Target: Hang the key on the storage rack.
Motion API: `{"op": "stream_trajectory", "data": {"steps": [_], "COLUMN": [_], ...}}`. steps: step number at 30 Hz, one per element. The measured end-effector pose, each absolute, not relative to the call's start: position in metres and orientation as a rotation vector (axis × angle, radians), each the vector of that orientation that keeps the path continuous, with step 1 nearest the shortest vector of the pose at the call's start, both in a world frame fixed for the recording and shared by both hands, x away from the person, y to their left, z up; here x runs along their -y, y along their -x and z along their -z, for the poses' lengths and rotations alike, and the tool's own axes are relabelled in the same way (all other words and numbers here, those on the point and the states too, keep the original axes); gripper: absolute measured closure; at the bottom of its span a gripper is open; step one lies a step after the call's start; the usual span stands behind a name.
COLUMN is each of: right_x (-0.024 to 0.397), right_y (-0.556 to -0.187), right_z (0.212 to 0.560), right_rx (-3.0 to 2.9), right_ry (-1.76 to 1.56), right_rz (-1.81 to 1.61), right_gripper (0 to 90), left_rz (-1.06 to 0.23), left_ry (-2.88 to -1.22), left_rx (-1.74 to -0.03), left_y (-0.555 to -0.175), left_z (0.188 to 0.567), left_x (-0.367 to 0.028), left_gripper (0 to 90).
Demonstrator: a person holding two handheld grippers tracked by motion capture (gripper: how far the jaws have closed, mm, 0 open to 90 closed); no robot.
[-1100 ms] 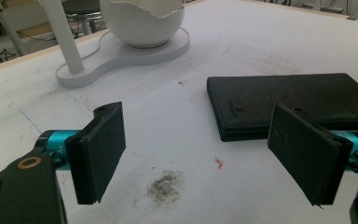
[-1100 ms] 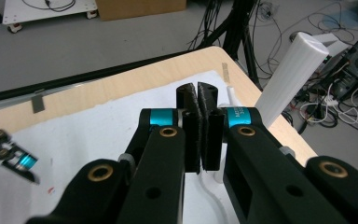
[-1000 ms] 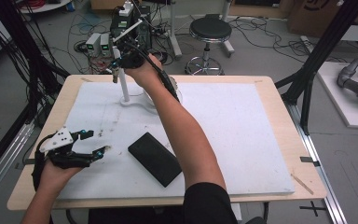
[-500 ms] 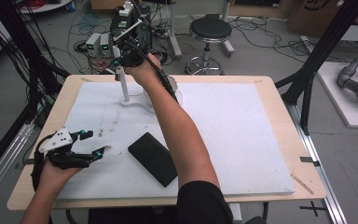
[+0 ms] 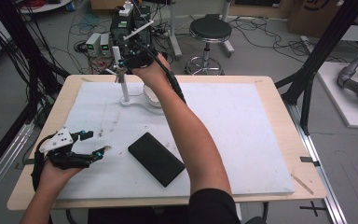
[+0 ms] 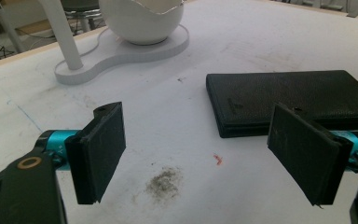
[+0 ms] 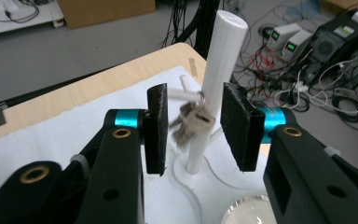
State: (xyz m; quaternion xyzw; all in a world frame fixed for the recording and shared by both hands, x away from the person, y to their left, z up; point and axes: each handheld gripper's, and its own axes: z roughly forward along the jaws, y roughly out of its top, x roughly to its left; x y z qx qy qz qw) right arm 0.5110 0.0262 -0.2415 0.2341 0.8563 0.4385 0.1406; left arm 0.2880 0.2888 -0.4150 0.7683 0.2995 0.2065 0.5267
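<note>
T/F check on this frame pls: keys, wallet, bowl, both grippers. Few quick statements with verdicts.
1. The keys hang from a peg on the white post. True.
2. The right gripper is shut on the keys. False: its fingers stand apart on either side of them.
3. The black wallet lies flat and closed on the white mat. True.
4. The left gripper holds the wallet. False: it is open, with the wallet apart from it.
5. The white bowl sits on the same white base as the post. True.
</note>
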Motion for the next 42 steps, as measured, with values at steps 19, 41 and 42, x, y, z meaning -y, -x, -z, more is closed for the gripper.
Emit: {"op": "stream_trajectory", "data": {"steps": [19, 41, 42], "right_x": [0.113, 0.264, 0.271], "right_y": [-0.445, -0.364, -0.360], "right_z": [0.250, 0.329, 0.338], "right_rx": [-2.381, -2.166, -2.153], "right_ry": [-0.734, -1.031, -1.058], "right_rz": [-1.294, -1.375, -1.382], "right_gripper": [41.7, 25.0, 24.4], "left_rz": [-0.478, -0.475, -0.474], "left_ry": [-1.838, -1.810, -1.811], "left_rx": [-0.698, -0.719, -0.718], "left_y": [-0.296, -0.317, -0.318], "left_z": [0.414, 0.415, 0.415], "left_x": [-0.274, -0.274, -0.273], "left_gripper": [19.0, 17.6, 17.6]}}
